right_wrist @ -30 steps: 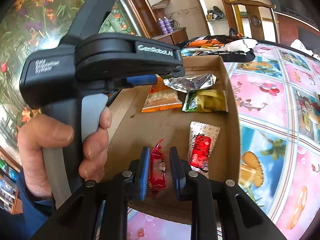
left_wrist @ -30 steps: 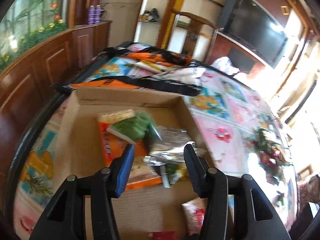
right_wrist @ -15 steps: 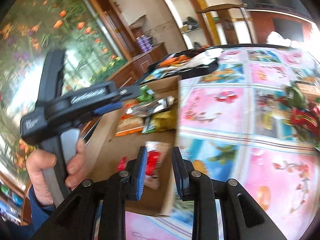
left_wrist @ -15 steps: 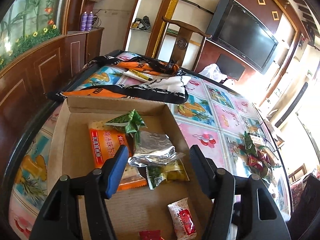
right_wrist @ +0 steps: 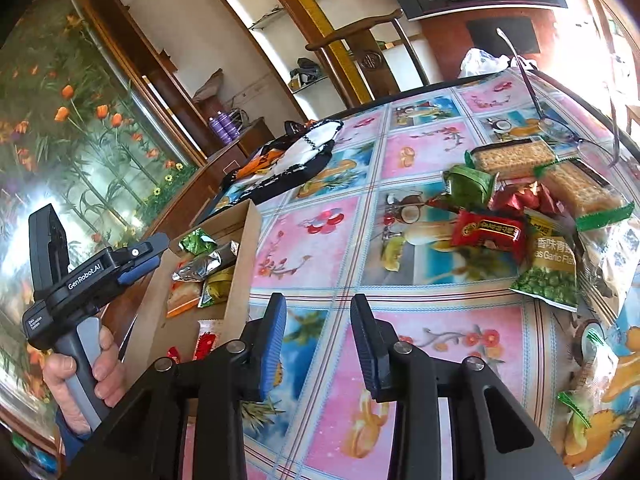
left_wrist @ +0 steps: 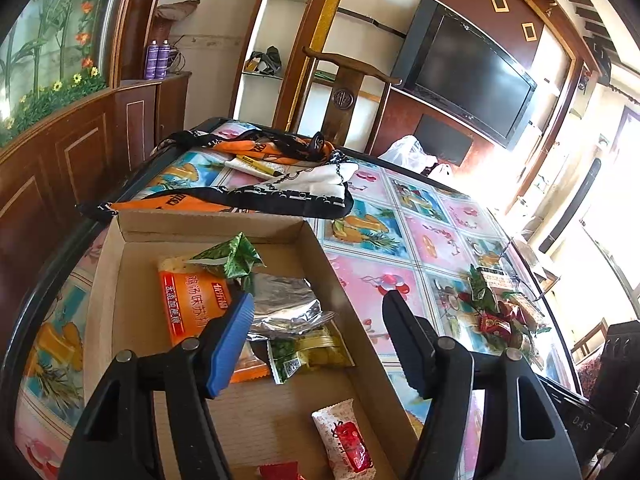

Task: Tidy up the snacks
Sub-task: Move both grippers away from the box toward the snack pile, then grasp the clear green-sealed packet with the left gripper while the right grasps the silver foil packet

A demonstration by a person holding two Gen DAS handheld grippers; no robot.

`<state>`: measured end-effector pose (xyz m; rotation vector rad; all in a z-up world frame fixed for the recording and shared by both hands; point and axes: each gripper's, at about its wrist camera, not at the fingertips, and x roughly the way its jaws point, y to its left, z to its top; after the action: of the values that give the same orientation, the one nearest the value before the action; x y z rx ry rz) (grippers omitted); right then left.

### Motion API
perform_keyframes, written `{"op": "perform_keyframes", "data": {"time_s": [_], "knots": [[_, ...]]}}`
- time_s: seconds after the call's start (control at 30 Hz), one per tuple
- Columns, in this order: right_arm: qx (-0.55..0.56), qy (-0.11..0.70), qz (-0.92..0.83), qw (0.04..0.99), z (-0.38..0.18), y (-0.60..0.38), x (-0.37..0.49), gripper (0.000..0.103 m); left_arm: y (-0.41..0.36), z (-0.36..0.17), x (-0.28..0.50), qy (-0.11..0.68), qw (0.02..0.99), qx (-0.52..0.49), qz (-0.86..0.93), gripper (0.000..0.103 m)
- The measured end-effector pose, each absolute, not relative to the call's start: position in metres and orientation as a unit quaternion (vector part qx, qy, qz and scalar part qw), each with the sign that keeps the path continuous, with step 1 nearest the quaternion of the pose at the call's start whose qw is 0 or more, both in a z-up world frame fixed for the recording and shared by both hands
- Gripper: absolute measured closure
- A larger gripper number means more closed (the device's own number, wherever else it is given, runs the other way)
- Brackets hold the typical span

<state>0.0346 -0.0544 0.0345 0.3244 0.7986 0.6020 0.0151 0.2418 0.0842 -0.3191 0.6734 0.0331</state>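
- A home's living or dining room.
- A large flat television (left_wrist: 470,74) hangs on a wood-panelled wall.
- A carved wooden chair (left_wrist: 346,94) stands at the far edge of the desk (left_wrist: 432,236), which wears a fruit-and-flower oilcloth.
- Dark wooden cabinets (left_wrist: 80,148) run beneath a floral mural (right_wrist: 76,120).
- White shelves (left_wrist: 272,52) hold household oddments, with 2 purple bottles (left_wrist: 157,59) nearby.

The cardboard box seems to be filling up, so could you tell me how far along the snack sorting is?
Done: the cardboard box holds about six packets, among them an orange cracker pack and a foil pouch. In hand: nothing; the left gripper and right gripper are empty, jaws just opening. Left: the snack pile on the table.
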Motion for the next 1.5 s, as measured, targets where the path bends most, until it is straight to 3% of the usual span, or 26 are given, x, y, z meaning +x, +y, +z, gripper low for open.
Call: {"op": "perform_keyframes", "data": {"time_s": [0.6,1.13,1.27,1.5], "knots": [[0.209,0.337,0.141,0.907,0.045,-0.170,0.050,0.066,0.204,0.095,0.007,0.315,0.936,-0.149,-0.042,0.036],[0.275,0.370,0.035,0.887,0.023,-0.273,0.064,0.066,0.048,0.077,0.000,0.384,0.897,-0.083,-0.204,0.031],[0.292,0.366,0.036,0.883,0.024,-0.283,0.062,0.066,-0.011,0.065,-0.002,0.406,0.882,-0.036,-0.238,0.020],[0.307,0.359,0.031,0.881,0.024,-0.296,0.056,0.066,-0.081,0.041,0.012,0.432,0.867,0.028,-0.247,0.020]]}}
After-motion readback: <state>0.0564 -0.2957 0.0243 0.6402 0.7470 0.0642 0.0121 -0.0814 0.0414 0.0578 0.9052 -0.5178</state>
